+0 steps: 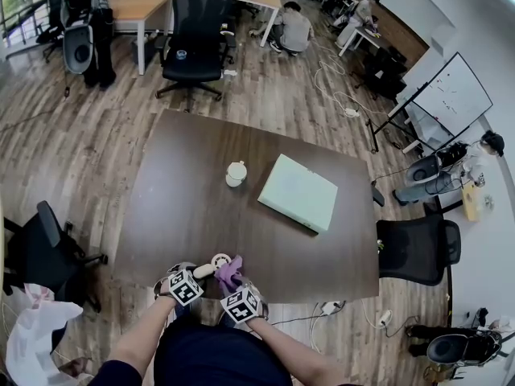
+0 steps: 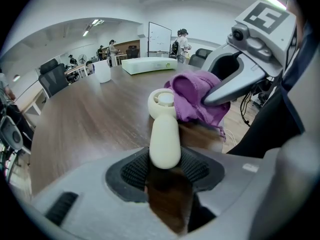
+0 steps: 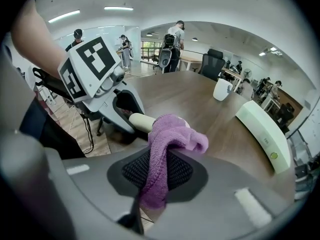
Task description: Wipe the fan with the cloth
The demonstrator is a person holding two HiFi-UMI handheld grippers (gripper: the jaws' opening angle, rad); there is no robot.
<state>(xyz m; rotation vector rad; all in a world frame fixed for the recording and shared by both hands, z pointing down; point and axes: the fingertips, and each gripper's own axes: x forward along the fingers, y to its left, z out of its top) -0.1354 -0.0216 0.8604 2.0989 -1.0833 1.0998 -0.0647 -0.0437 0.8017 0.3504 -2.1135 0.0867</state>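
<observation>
— Where is the fan (image 2: 165,134) sitting?
— The left hand-held gripper (image 2: 165,170) is clamping its handle, over the surface's (image 1: 201,191) near edge.
— And the cloth (image 3: 165,139)?
— The right hand-held gripper (image 3: 156,173) is pinching it and laying it against the fan's head.

Fan (image 2: 164,139): smooth cream plastic, satin. Cloth (image 3: 165,149): purple terry fabric, fuzzy, matt. Table (image 1: 193,199): dark wood-grain top, smooth w/ sl. sheen. Floor (image 1: 72,135): wood planks, semi-gloss, grain visible.
</observation>
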